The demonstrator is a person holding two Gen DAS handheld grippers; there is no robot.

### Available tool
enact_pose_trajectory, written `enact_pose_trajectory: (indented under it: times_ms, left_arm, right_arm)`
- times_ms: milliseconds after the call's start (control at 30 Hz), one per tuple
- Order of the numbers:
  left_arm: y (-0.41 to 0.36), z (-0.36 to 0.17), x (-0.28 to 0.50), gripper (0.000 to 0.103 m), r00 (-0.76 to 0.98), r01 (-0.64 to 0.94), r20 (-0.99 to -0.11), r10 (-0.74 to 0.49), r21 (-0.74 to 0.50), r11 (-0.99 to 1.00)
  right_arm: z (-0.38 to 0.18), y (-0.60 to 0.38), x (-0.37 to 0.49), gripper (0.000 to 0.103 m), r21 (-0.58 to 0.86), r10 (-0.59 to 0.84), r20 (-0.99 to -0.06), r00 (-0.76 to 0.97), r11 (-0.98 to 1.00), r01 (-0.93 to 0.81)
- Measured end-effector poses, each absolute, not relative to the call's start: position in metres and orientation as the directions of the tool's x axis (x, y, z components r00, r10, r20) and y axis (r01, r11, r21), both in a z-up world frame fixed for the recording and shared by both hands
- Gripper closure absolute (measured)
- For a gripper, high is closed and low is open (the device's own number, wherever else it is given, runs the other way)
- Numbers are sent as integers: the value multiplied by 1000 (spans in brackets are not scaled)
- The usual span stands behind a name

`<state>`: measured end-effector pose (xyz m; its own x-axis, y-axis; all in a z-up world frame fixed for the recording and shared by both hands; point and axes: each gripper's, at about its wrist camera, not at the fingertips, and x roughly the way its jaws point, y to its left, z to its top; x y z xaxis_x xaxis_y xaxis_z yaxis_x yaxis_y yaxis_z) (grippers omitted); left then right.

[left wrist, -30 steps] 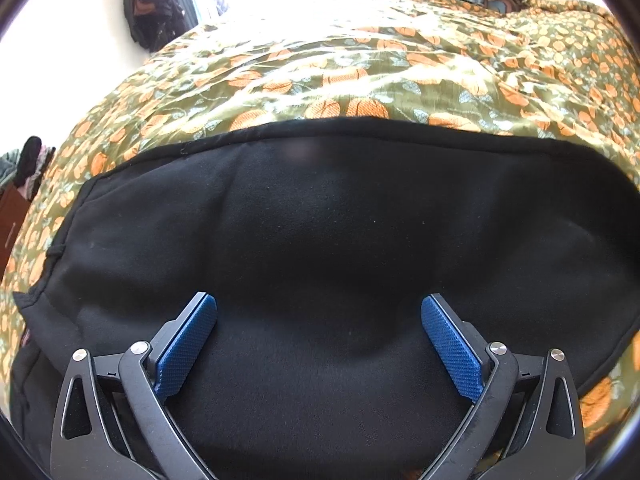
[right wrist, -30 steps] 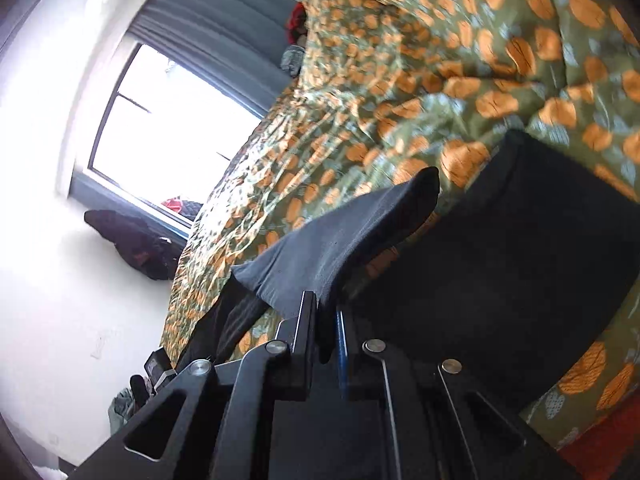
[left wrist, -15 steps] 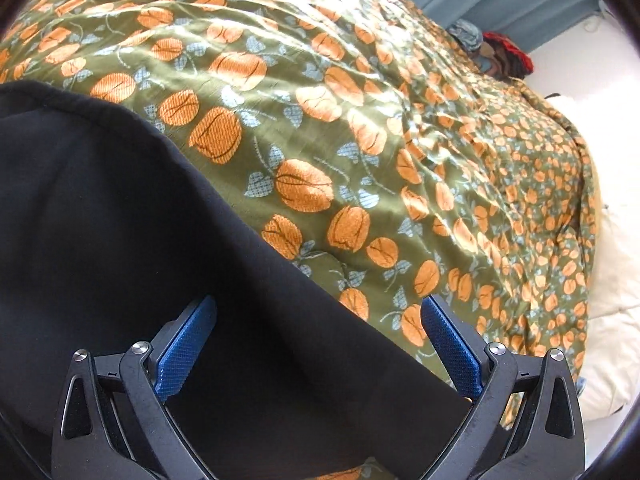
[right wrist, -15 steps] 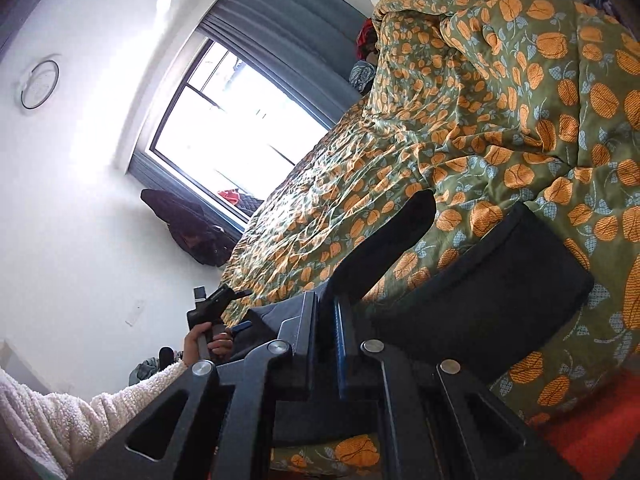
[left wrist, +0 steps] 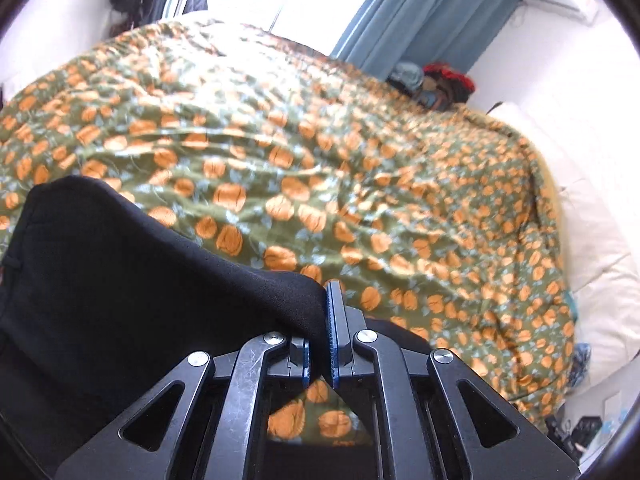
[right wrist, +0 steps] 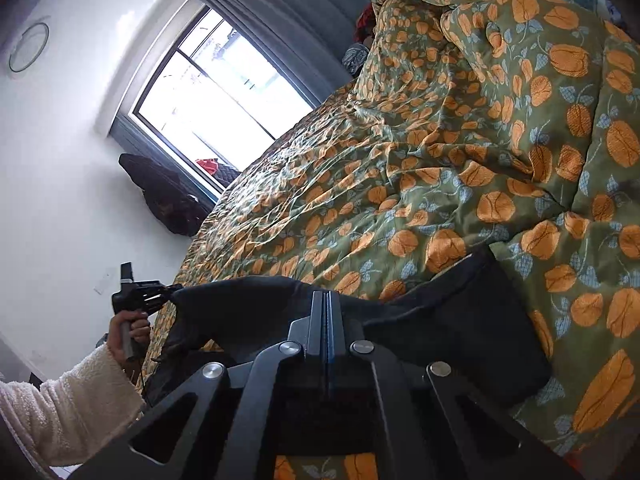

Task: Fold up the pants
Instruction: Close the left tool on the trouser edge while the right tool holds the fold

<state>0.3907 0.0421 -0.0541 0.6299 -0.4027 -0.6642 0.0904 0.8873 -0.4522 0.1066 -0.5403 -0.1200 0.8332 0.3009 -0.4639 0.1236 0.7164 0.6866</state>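
- Half a second back your left gripper (left wrist: 320, 328) was hovering wide open over the pants (left wrist: 120, 280); now its blue pads (left wrist: 333, 320) are pinched down on the black edge, jaws nearly touching with only cloth between them.
- Your right gripper (right wrist: 326, 320) is also clamping a fold of the same fabric, jaws pressed tight together, same as it was a second ago.
- So you're now holding the pants at two spots along one edge. From the right wrist view you can see the stretch of cloth running off to the left of the fingers, out to your left hand (right wrist: 132, 330) and its gripper.
- That stretch is lifting clear of the orange-flowered bedspread (left wrist: 360, 160), while the rest of the pants is lying flat on the bed just ahead and to the right of the right fingers.
- Looks to me like you're mid-fold: both corners in hand, ready to carry the raised edge over onto the flat part.
- Only worry is the left grip looking shallow, right at the hem, so it could slip if you're tugging hard. I can't tell how much cloth is actually between those pads.
- Keep both hands level so the edge lands square.
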Motion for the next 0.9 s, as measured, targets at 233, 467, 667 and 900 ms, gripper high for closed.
enact_pose_trajectory:
  times_ms: [233,467,667,900]
  left_arm:
    - [98,-117,290,96,595,-59,-741,-310,-425,903]
    - [112,-120,287,96,648,-80,-675,-352,-520,850]
    - [104,-105,286,96,655,-19,-664,-362,-493,870]
    - [113,-114,275,96,661,-43,-664,-351,-500,865]
  right_arm:
    - [-117,-524,110,84,591,285,-639,714,776,219]
    - [-197,-422,94,45,908,631,-412,657,342,241]
    - [-256,-415,97,47,865,463,-487,741,138,482]
    - [-244,-425,108,94,810,348,-586,732,234,538]
